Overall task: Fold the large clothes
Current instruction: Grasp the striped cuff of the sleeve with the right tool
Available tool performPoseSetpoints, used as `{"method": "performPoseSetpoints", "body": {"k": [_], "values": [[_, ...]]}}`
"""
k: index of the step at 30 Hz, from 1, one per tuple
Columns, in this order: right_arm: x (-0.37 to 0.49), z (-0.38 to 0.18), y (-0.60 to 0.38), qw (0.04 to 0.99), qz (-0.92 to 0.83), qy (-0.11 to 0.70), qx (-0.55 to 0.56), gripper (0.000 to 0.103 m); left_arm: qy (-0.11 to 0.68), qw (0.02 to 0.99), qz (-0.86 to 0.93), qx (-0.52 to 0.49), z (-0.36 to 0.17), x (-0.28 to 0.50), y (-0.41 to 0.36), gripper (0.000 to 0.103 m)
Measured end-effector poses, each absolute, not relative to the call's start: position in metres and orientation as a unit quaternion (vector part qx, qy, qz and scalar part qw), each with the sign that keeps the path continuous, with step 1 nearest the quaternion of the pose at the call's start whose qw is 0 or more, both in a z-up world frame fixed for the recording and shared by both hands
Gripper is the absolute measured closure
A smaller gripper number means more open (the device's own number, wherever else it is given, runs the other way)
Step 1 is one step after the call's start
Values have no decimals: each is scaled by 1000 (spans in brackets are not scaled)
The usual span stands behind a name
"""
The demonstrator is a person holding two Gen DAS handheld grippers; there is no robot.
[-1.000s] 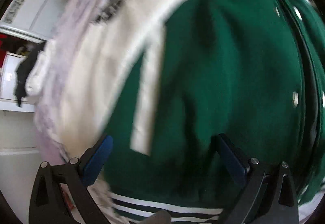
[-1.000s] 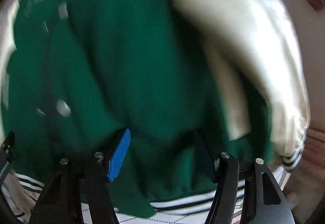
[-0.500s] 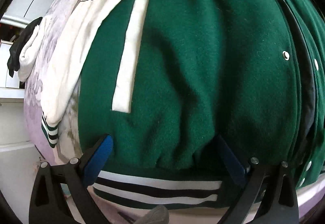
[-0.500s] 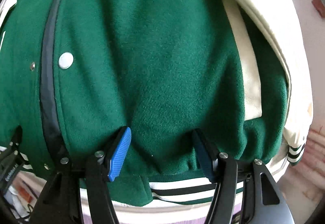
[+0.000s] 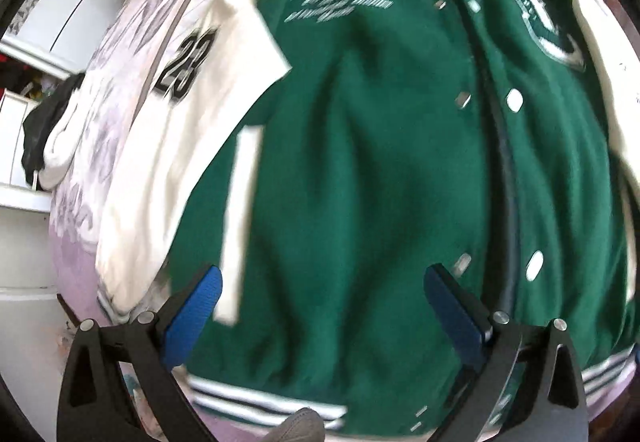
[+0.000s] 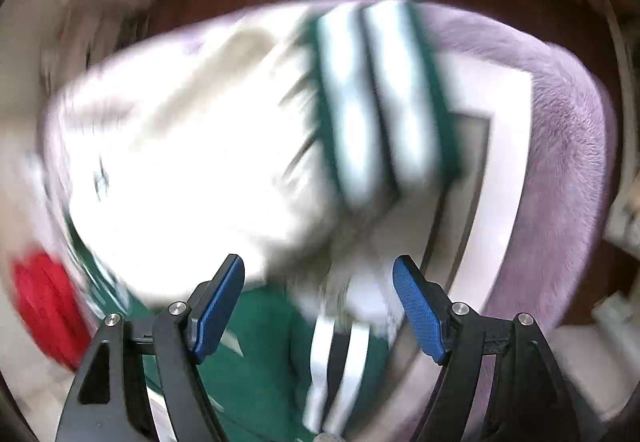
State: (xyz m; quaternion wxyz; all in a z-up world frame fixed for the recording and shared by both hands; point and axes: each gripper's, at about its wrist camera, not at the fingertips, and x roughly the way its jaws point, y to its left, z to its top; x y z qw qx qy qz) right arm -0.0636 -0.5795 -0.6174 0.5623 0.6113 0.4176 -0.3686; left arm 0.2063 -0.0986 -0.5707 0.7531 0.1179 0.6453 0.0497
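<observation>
So the green wool varsity jacket with cream sleeves [image 5: 360,169] lies flat, front up, on the lilac fuzzy blanket [image 5: 76,258]. Left gripper [image 5: 320,302] and right gripper [image 6: 318,298] both spread wide, holding nothing. Looks like sleeve-folding next: right one needs to pinch that striped cuff [image 6: 376,101]

Left gripper [image 5: 320,302]: jaws spread wide, blue pads [image 5: 192,314] apart, nothing between them. Right gripper [image 6: 318,298]: jaws likewise parted, blue pads [image 6: 418,316] clear of contact, nothing clamped; view heavily motion-blurred.
</observation>
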Motion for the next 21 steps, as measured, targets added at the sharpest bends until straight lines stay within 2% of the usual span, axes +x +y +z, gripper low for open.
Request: {"method": "performPoseSetpoints", "body": {"k": [4, 5, 6, 7, 8, 11, 13, 17, 21], "values": [[-76, -632, -589, 563, -390, 307, 661, 23, 632, 764, 44, 122, -570, 241, -139, 0], [-73, -632, -592, 567, -403, 289, 657, 26, 630, 766, 42, 123, -572, 246, -146, 0], [-76, -627, -595, 572, -415, 275, 652, 33, 626, 769, 41, 126, -574, 251, -153, 0], [-71, -626, -594, 577, -422, 267, 646, 73, 624, 770, 39, 127, -574, 254, -159, 0], [-69, -621, -600, 580, -420, 268, 644, 82, 624, 771, 36, 126, -577, 258, -162, 0], [-46, -591, -597, 604, -433, 272, 611, 86, 622, 772, 37, 124, -572, 273, -170, 0], [-36, -550, -589, 643, -423, 283, 572, 87, 623, 773, 45, 113, -565, 276, -165, 0], [48, -470, -557, 732, -366, 297, 491, 87, 619, 777, 80, 79, -549, 287, -127, 0], [169, -415, -476, 805, -285, 336, 398, 87, 605, 784, 139, 30, -527, 304, -55, 0]]}}
